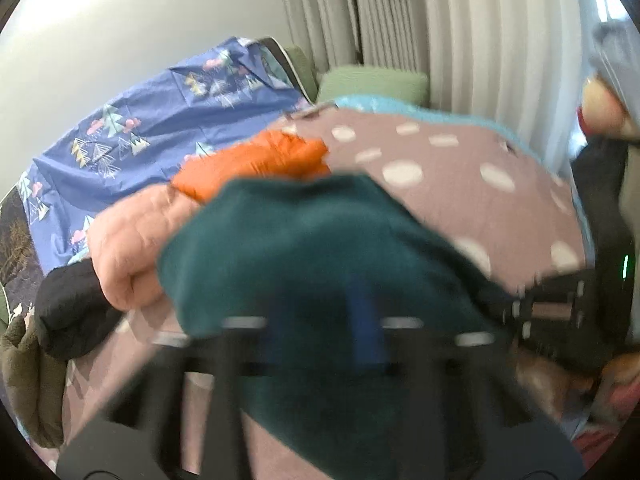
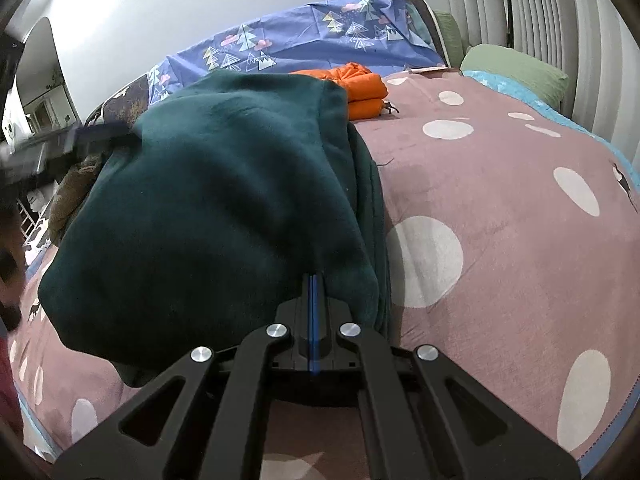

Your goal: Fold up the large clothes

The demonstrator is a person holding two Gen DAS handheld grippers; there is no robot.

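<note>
right tool [image 2: 313,284] is pinched tight on a fold of the dark green garment [image 2: 216,216], fingers together with fleece between them, and the cloth hangs in a big lifted drape over the bed. left tool [image 1: 324,320] is a blur, its blue-lined fingers buried in the same green garment [image 1: 304,248], apparently clamped on it. underneath runs the mauve bedspread with white dots [image 2: 500,208], a turquoise blanket edge [image 2: 516,88] along its far side. a folded orange jacket [image 2: 360,92] sits on the bed just beyond the green cloth. a blue sheet with tree prints [image 2: 304,40] lies along the white wall, a green pillow [image 2: 516,68] rests by the ribbed pale curtains [image 2: 560,20], and a pink quilted garment [image 1: 128,248] is bunched at the left.
</note>
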